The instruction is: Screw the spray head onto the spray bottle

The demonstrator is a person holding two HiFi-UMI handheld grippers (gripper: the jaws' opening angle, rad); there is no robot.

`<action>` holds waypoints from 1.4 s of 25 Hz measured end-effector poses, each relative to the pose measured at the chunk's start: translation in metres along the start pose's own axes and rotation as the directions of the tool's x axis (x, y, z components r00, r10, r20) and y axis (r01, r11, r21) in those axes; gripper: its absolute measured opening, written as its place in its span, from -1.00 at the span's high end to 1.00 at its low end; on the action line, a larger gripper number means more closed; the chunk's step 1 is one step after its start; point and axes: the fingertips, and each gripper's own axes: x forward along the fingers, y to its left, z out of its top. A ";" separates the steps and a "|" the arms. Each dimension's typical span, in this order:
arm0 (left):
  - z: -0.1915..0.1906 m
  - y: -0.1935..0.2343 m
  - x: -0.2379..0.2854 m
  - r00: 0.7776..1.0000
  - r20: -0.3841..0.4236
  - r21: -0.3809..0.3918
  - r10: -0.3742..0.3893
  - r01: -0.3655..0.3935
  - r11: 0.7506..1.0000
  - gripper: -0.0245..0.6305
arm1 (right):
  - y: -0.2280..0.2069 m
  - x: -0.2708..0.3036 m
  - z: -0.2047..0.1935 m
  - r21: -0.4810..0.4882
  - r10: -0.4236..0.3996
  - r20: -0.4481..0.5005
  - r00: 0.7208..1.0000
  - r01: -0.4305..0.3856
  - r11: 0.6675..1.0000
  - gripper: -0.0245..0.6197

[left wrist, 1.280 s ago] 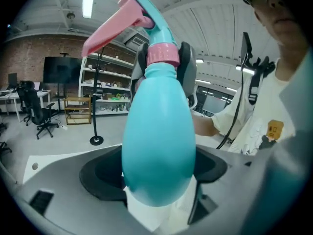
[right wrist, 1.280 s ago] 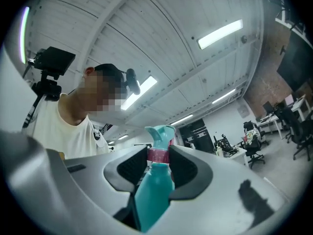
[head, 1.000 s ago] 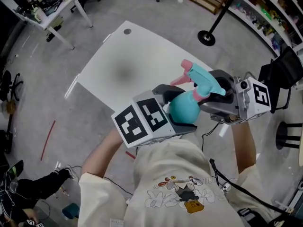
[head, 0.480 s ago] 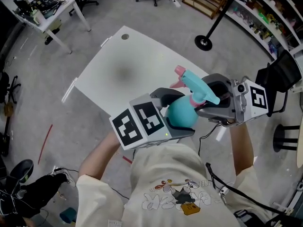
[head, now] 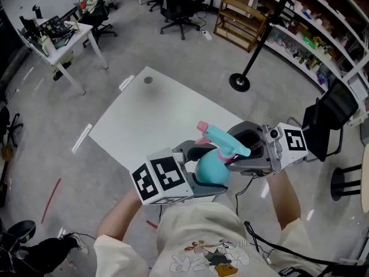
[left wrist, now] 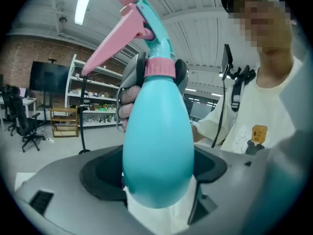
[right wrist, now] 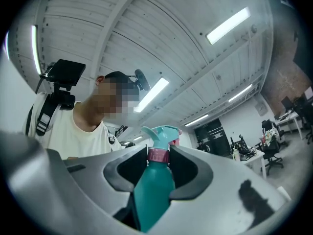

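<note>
The teal spray bottle (head: 210, 169) is held in the air above the table's near edge, close to the person's chest. My left gripper (head: 202, 176) is shut on its round body (left wrist: 159, 146). The spray head (head: 222, 141), teal with a pink trigger (left wrist: 115, 40), sits on the neck. Its pink collar (right wrist: 158, 155) lies between the jaws of my right gripper (head: 229, 161), which is shut on it from the right. In the left gripper view the right jaws flank the collar (left wrist: 159, 67). The bottle's base is hidden in the left jaws.
A white table (head: 144, 117) lies beneath and beyond the hands. A black pole stand (head: 238, 82) rises past its far right corner, with shelves (head: 239, 16) behind it. A dark chair (head: 326, 123) stands at the right, and a cluttered desk (head: 55, 36) at the far left.
The head view has tipped up, so the bottle and both grippers sit lower and more to the left in the picture. Both grips on the bottle are unchanged.
</note>
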 end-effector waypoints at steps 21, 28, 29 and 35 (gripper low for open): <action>-0.019 0.036 -0.005 0.950 -0.124 0.119 0.285 -0.271 0.955 -0.31 | -0.010 -0.013 -0.012 -0.092 -0.130 -0.303 0.944 0.107 0.990 0.29; -0.027 0.049 -0.007 0.917 -0.170 0.129 0.361 -0.342 0.931 -0.31 | -0.023 -0.002 -0.027 -0.161 -0.239 -0.575 0.782 0.177 0.971 0.29; -0.026 0.049 -0.008 0.917 -0.170 0.124 0.362 -0.344 0.931 -0.31 | -0.023 0.000 -0.029 -0.168 -0.241 -0.598 0.764 0.174 0.970 0.29; -0.027 0.052 -0.009 0.903 -0.178 0.127 0.390 -0.372 0.919 -0.31 | -0.025 0.001 -0.032 -0.186 -0.259 -0.629 0.733 0.181 0.966 0.41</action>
